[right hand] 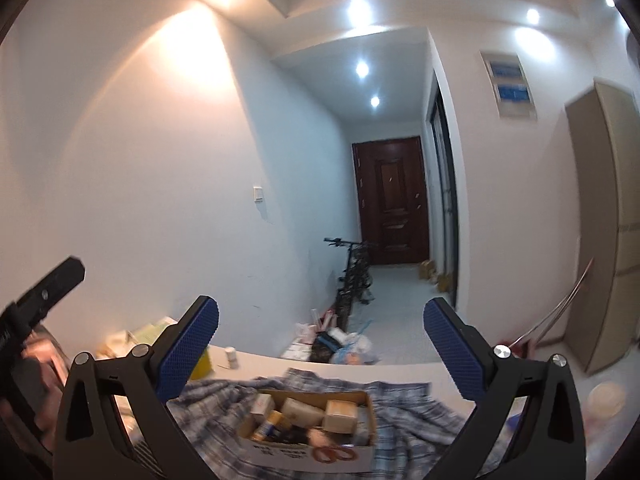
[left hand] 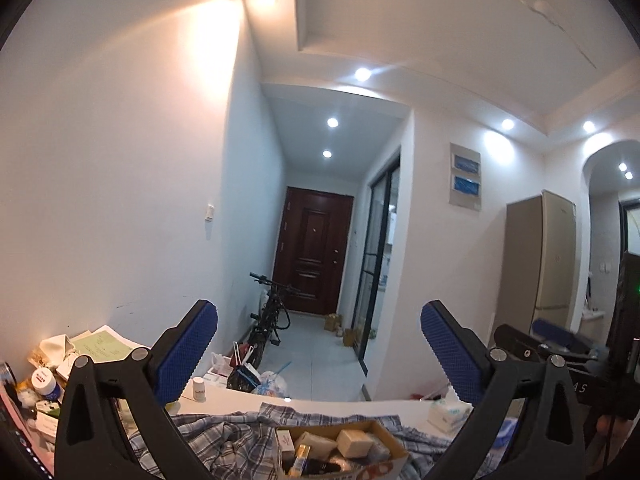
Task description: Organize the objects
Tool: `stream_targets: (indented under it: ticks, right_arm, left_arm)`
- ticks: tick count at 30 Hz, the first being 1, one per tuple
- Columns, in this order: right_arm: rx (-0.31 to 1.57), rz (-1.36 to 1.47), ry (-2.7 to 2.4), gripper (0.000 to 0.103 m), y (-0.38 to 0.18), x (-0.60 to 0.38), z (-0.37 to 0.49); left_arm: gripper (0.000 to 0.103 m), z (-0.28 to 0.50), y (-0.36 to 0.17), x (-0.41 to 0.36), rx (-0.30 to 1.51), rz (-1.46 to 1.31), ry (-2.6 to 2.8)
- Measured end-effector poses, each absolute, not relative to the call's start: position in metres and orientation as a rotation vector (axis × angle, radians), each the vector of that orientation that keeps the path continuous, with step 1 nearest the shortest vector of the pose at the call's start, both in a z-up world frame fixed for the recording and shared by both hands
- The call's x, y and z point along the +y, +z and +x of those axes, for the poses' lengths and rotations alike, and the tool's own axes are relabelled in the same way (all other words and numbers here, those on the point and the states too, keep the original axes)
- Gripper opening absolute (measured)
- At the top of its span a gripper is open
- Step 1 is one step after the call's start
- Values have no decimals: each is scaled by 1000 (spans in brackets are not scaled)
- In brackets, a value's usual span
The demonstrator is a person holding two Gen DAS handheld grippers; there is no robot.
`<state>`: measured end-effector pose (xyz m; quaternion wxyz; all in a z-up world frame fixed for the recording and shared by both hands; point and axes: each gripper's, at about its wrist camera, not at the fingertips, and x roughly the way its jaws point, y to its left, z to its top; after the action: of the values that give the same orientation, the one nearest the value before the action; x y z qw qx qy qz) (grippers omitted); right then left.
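A brown cardboard box (left hand: 394, 446) holding several small boxes and bottles sits on a blue plaid cloth (left hand: 224, 436) on a white table; it also shows in the right wrist view (right hand: 362, 402) on the plaid cloth (right hand: 404, 424). My left gripper (left hand: 319, 322) is open and empty, raised above and behind the box. My right gripper (right hand: 321, 320) is open and empty, also raised over the box. A small white bottle (left hand: 198, 389) stands on the table edge, also in the right wrist view (right hand: 231, 357).
A pile of papers, jars and boxes (left hand: 52, 376) crowds the table's left end. A tissue pack (left hand: 448, 412) lies at the right. Bags (right hand: 340, 344) and a bicycle (right hand: 356, 276) stand on the hallway floor beyond. A tall cabinet (right hand: 604, 220) is at the right.
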<state>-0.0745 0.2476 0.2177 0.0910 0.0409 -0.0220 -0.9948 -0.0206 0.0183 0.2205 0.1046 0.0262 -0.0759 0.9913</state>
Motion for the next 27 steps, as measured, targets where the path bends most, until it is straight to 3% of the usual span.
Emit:
stream_targets:
  ticks: [5, 14, 22, 27]
  right_arm:
    - [-38, -44, -3038, 103, 210, 247, -32]
    - [-60, -21, -2977, 103, 180, 247, 1]
    - [-80, -22, -2982, 103, 146, 237, 10]
    - [28, 21, -2992, 102, 117, 226, 1]
  left_arm:
    - [103, 4, 215, 15, -201, 97, 2917]
    - [103, 41, 180, 5, -99, 113, 2964]
    - [103, 39, 144, 6, -142, 81, 2968]
    - [103, 36, 113, 19, -70, 61, 2951]
